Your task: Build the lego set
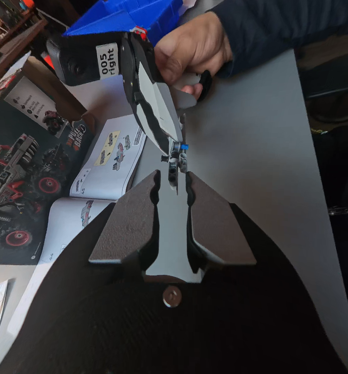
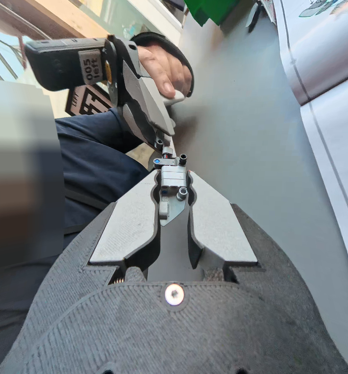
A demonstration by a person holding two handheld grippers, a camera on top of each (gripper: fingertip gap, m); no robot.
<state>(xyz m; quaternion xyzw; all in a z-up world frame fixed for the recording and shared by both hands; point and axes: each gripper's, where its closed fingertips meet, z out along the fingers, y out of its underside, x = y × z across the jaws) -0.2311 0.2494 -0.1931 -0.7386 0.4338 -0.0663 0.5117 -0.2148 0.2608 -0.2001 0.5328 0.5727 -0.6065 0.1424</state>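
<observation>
Gripping the small grey lego assembly (image 2: 172,182) at its stacked beams, the right gripper (image 2: 172,176) is clamping it above the table (image 2: 239,141). Beyond, the left gripper (image 1: 173,176) is standing apart around its far end. Light, stiff, pins loosening easily; beams suit holding best.

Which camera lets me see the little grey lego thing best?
The right wrist view: the grey lego assembly sits close between the right gripper fingers, its blue and black pins plain. The left wrist view shows it farther off, thin and edge-on, just beyond the left gripper, whose fingertips stand apart.
</observation>
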